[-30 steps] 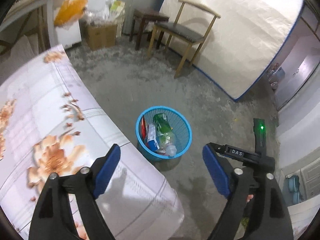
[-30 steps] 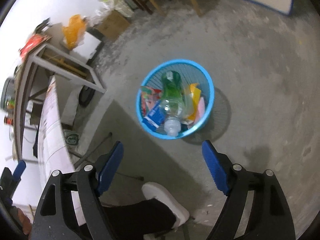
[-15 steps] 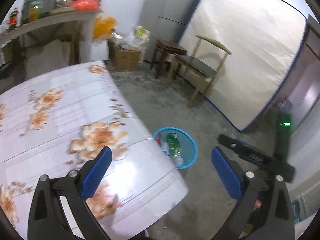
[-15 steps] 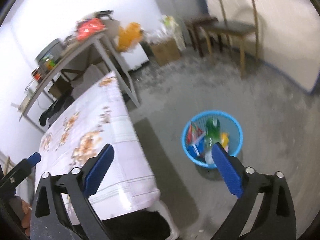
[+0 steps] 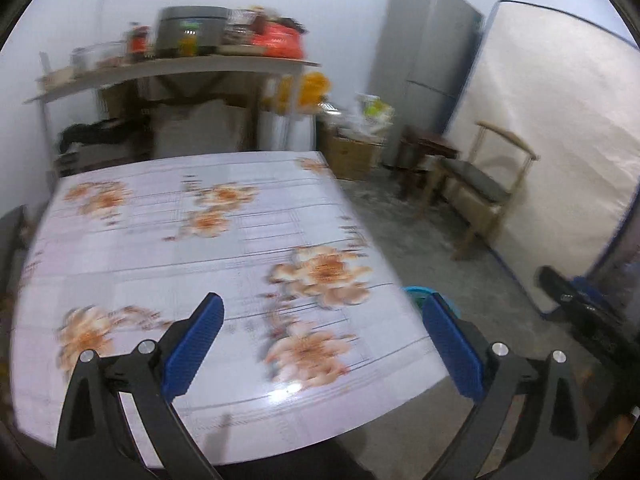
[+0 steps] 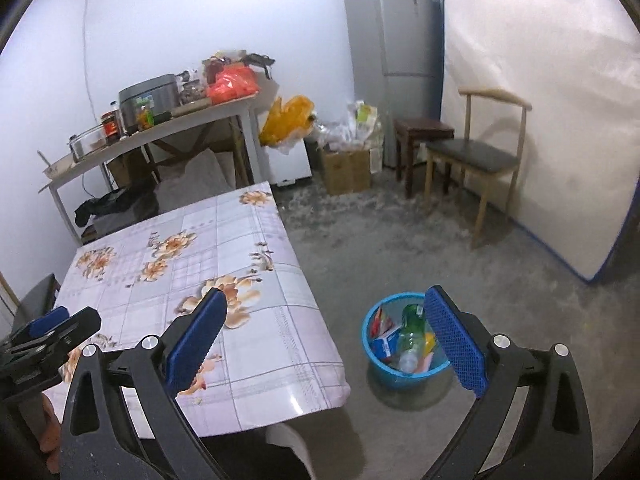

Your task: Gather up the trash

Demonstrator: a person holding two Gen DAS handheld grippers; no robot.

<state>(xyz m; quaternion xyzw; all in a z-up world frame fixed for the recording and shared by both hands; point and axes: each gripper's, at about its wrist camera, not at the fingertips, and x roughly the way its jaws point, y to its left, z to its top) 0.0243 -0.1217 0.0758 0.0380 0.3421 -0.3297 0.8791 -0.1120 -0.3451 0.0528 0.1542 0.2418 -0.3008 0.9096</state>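
Hovering beside the blue wastebasket (image 6: pixel 406 344), left gripper (image 5: pixel 320 344) and right gripper (image 6: pixel 326 336) gaped empty; careless swing risked toppling it.

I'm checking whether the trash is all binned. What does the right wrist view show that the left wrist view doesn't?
Only the right wrist view shows inside the blue basket: a green bottle and wrappers. Only the left wrist view shows the right gripper from the side. Both show the floral tablecloth with no trash visible on it, the chair and the fridge.
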